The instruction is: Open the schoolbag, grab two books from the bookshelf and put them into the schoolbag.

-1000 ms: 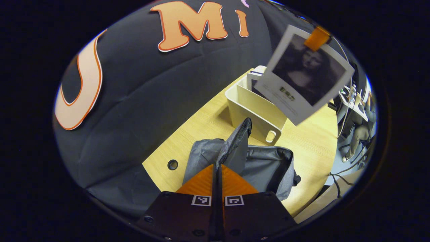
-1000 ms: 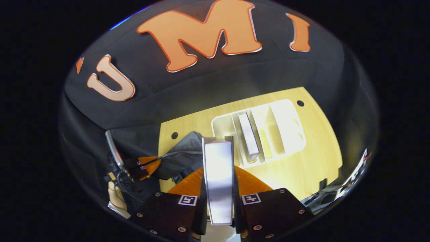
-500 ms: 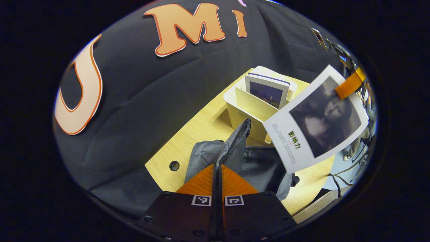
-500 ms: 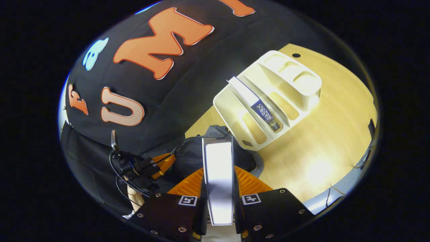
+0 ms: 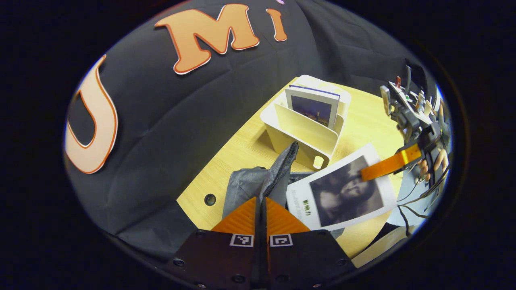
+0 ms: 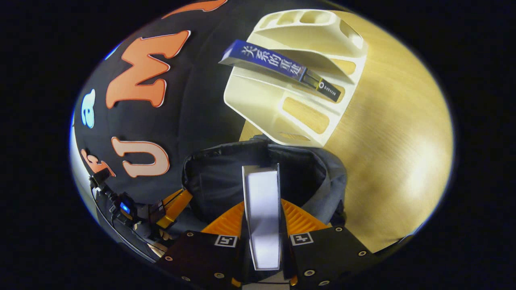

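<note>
Wooden table (image 6: 387, 153): right hand-held gripper (image 6: 262, 209) clamps book (image 6: 262, 213) over open schoolbag (image 6: 322, 181)

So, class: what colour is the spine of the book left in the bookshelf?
Dark blue spine, clearest in the right gripper view.

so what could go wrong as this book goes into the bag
1. The right tool grips the book near one edge, so it may swing or slip out during lowering.
2. The schoolbag mouth stays open because the left tool pinches the flap; if that grip slips, the soft opening could sag shut and the book's corner could catch on the rim.
3. The bookshelf stands right beside the bag, so the book could knock it.
</note>
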Motion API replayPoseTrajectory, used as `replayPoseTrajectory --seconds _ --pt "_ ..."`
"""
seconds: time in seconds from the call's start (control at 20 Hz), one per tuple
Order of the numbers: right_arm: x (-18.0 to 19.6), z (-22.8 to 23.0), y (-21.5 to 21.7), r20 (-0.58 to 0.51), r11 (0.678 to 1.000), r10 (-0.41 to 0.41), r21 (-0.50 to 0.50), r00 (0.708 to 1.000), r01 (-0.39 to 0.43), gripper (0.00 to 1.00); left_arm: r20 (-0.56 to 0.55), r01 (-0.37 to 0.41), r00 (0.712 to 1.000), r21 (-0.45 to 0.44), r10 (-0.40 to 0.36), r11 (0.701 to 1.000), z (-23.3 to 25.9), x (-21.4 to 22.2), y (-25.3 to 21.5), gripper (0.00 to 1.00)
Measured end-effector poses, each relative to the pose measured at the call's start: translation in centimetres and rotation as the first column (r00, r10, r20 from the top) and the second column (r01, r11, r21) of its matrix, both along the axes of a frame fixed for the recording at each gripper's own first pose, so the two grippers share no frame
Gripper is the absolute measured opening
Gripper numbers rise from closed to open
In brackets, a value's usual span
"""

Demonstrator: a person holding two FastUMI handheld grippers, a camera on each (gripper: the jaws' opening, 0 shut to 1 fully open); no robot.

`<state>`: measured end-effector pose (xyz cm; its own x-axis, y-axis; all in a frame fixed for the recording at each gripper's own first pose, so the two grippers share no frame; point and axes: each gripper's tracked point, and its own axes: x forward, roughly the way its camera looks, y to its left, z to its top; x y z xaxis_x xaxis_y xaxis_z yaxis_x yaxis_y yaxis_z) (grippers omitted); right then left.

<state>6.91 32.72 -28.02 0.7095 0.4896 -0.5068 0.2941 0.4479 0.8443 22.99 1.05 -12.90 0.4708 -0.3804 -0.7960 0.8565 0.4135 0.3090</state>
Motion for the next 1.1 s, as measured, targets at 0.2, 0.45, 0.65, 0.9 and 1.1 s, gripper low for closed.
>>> replayPoseTrajectory --seconds 0.2,0.45,0.65,0.9,1.1 --pt "3.0 -2.8 2.0 0.029 0.998 -0.057 0.015 0.998 0.057 0.33 0.007 0.041 0.999 0.017 -0.041 0.999 0.7 -1.1 -0.4 0.0" --pt "5.6 -4.1 3.6 0.056 0.987 -0.154 0.059 0.986 0.151 0.33 -0.005 0.078 0.997 0.021 -0.078 0.997 0.9 -2.8 -1.0 0.01" --pt "7.4 -4.5 5.1 0.056 0.968 -0.244 0.08 0.968 0.239 0.33 -0.015 0.089 0.996 0.017 -0.088 0.996 0.9 -3.4 -1.7 0.0" --pt "8.8 -5.7 5.4 0.012 0.958 -0.282 0.054 0.959 0.281 0.37 -0.009 0.09 0.996 0.036 -0.089 0.995 0.7 -3.3 -1.1 0.01" --pt "7.1 -6.6 5.7 -0.068 0.971 -0.239 -0.002 0.969 0.239 0.63 -0.038 0.058 0.998 0.022 -0.057 0.998 0.0 -2.8 -0.7 0.01"
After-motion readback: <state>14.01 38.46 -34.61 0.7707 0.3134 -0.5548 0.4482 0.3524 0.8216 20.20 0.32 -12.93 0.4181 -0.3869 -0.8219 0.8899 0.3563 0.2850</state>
